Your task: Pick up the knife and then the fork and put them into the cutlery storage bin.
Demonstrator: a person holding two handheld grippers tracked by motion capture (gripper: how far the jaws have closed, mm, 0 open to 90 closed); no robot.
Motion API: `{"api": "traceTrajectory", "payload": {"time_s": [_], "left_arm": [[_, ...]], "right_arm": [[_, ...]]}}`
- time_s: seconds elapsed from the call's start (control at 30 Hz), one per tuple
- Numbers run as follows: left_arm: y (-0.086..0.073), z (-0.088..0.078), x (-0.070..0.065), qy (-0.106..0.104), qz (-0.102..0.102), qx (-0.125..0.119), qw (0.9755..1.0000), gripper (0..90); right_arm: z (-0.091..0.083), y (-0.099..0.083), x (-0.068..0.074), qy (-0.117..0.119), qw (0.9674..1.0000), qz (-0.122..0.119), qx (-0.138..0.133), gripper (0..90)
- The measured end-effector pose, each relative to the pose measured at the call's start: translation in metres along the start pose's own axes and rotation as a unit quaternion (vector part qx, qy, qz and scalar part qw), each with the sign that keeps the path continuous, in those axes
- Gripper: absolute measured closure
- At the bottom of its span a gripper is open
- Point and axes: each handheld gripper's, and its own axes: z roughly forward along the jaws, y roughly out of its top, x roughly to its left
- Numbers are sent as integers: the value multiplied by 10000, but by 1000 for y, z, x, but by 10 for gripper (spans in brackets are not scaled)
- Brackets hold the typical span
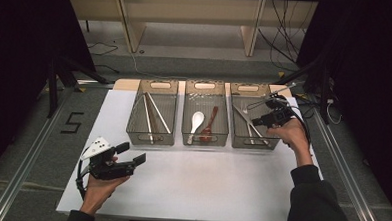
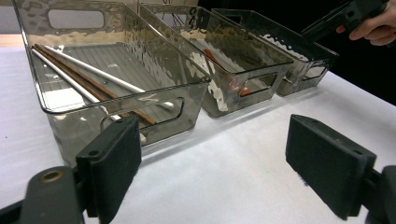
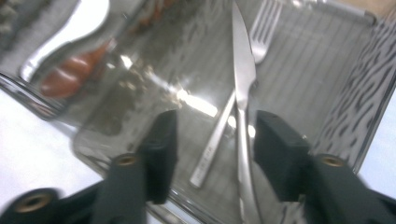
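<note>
Hovered right gripper [image 3: 212,140] jaws apart, unloaded, over knife [image 3: 243,84] in right bin [image 1: 248,143]; left gripper [image 2: 215,163] idle, open. Next probably: withdraw.

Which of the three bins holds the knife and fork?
The right-hand bin, below the right hand-held gripper. The middle bin holds spoons, the left bin chopsticks.

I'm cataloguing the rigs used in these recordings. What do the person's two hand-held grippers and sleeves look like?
Both are black. The left hand-held gripper has two flat rectangular pads, brass-coloured pivot rings, a grey three-cornered plate with small holes on top and a black cable. The right hand-held gripper has the same black jaws. The sleeves are dark.
</note>
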Motion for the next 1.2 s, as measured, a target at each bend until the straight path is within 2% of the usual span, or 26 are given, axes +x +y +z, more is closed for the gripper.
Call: {"api": "traceTrajectory", "payload": {"time_s": [0.07,0.17,0.43,0.83,0.97,1.2], "left_arm": [[0,0,0,-8,-7,9,10000,179],[0,1,-1,-13,-1,20,10000,179],[0,1,-1,-19,2,26,10000,179],[0,1,-2,-27,17,36,10000,179],[0,1,-2,-41,22,39,10000,178],[0,2,-4,-73,45,60,9999,179]], "right_arm": [[-5,-1,4,73,9997,12,-224,410],[-13,-2,11,133,9991,-13,-415,361],[-27,-10,30,420,9955,-46,-844,299],[-35,-23,55,484,9926,-223,-1092,248],[-37,-28,65,565,9904,-337,-1218,249],[-38,-37,75,652,9876,-390,-1376,250]]}}
